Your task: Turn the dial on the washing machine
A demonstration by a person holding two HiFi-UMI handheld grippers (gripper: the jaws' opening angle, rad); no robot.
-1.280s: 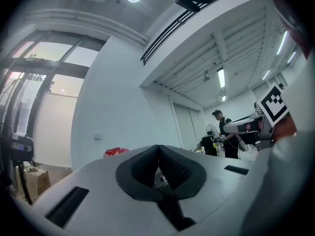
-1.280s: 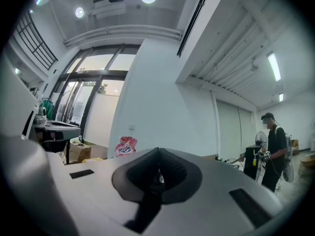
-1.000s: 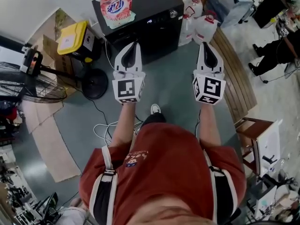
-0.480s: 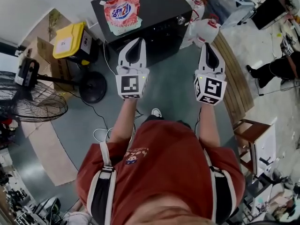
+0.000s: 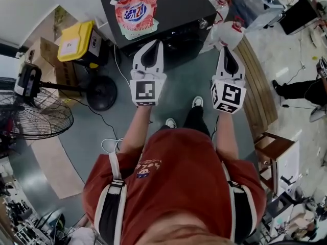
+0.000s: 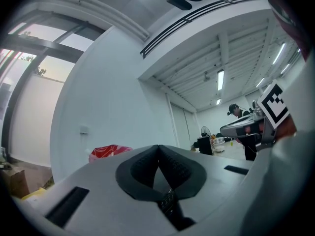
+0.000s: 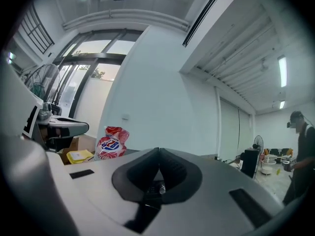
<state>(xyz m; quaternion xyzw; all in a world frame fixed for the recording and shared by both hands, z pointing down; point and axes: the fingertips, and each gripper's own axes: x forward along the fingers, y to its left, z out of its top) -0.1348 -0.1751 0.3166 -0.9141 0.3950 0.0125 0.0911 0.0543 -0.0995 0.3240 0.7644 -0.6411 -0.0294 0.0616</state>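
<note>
The black washing machine (image 5: 176, 6) stands ahead of me in the head view, with a small silver dial (image 5: 203, 23) at the right end of its front panel. A red detergent pouch (image 5: 136, 13) lies on its lid. My left gripper (image 5: 155, 43) is held out in front of the machine's front, shut and empty. My right gripper (image 5: 225, 49) is level with it, below and to the right of the dial, also shut and empty. Both gripper views look up at the wall and ceiling. The left gripper (image 6: 158, 146) and right gripper (image 7: 158, 150) show pads pressed together, and the pouch (image 7: 112, 144) is beyond them.
A yellow-lidded box (image 5: 76, 41) and cardboard boxes stand left of the machine. A floor fan (image 5: 36, 119) is at the far left. White jugs (image 5: 227, 29) sit right of the machine. Wooden boards (image 5: 260, 86) run along the right. Cables (image 5: 110, 144) lie on the floor. Another person (image 5: 301, 88) is at the far right.
The washing machine has come nearer and larger in the head view. Both grippers have moved slightly forward toward it, still shut. A foot has stepped forward.
</note>
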